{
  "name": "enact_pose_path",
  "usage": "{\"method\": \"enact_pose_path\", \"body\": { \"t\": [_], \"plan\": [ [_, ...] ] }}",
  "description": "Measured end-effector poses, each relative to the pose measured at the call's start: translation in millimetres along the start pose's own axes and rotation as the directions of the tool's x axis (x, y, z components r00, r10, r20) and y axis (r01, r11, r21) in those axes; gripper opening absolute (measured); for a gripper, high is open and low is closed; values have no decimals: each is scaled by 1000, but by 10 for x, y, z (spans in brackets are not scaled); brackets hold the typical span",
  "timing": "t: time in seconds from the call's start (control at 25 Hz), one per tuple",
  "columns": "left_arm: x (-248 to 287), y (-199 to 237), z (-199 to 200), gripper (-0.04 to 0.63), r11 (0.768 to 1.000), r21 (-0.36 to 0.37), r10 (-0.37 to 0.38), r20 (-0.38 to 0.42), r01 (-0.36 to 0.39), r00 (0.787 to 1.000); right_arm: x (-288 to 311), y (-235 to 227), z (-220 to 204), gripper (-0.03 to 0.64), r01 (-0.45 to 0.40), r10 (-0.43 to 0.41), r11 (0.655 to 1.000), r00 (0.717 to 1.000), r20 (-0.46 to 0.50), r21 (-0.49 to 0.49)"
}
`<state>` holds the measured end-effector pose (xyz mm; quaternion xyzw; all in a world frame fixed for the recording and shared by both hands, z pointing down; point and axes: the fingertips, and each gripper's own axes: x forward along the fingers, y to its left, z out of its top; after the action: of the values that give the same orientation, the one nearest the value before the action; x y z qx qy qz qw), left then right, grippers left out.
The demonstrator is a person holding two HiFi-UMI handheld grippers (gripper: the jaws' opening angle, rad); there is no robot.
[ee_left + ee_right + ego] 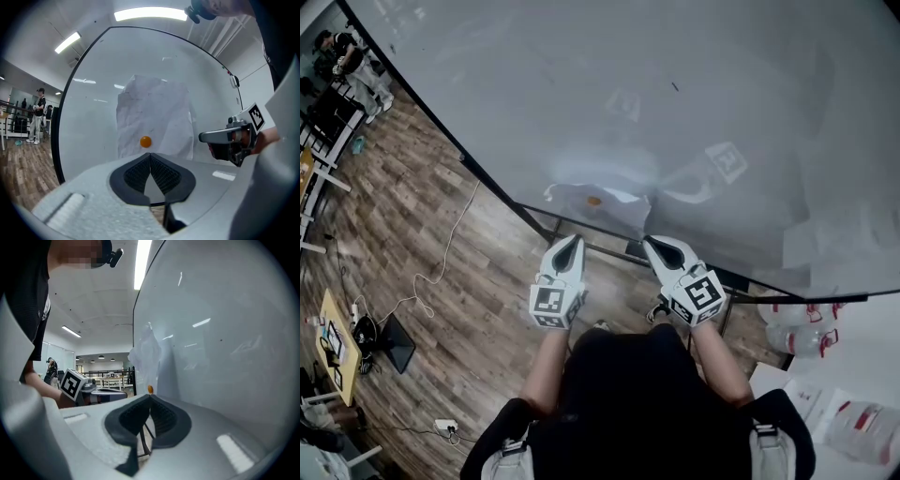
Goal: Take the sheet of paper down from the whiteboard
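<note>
We hold both sets of jaws pressed together, nothing between them. The left gripper point(150, 155) points at the sheet of paper point(154, 112) just below the orange magnet point(146, 141) that pins it. The right gripper point(150, 397) stands off the sheet's right edge. Neither touches the sheet. The crumpled sheet hangs on the whiteboard point(694, 103), which is bare around it, near the board's lower frame. Open wooden floor point(441, 244) lies beneath.
</note>
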<state>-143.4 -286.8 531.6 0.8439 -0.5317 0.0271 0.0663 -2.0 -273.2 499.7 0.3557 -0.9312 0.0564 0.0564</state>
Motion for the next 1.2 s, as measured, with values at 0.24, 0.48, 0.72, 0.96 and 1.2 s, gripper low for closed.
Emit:
{"method": "enact_pose_path", "body": {
  "t": [0.24, 0.48, 0.72, 0.96, 1.2],
  "plan": [
    [145, 48, 17, 12, 1000, 0, 6, 1, -6, 1000, 76, -40, 7, 31, -19, 19, 1000, 1000, 7, 17],
    [316, 85, 10, 12, 1000, -20, -3, -1, 3, 1000, 157, -83, -18, 37, -29, 29, 999, 1000, 8, 18],
    [423, 116, 41, 14, 1000, -23, 2, 9, -2, 1000, 178, -103, -32, 37, -24, 24, 999, 1000, 4, 26],
    [492, 79, 0, 14, 1000, -22, -5, 9, 6, 1000, 115, -151, 47, 41, -11, 9, 1000, 998, 63, 23],
    [543, 100, 3, 65, 1000, -16, 10, 4, -10, 1000, 195, -175, 13, 64, -16, 15, 1000, 999, 43, 21]
  ]
}}
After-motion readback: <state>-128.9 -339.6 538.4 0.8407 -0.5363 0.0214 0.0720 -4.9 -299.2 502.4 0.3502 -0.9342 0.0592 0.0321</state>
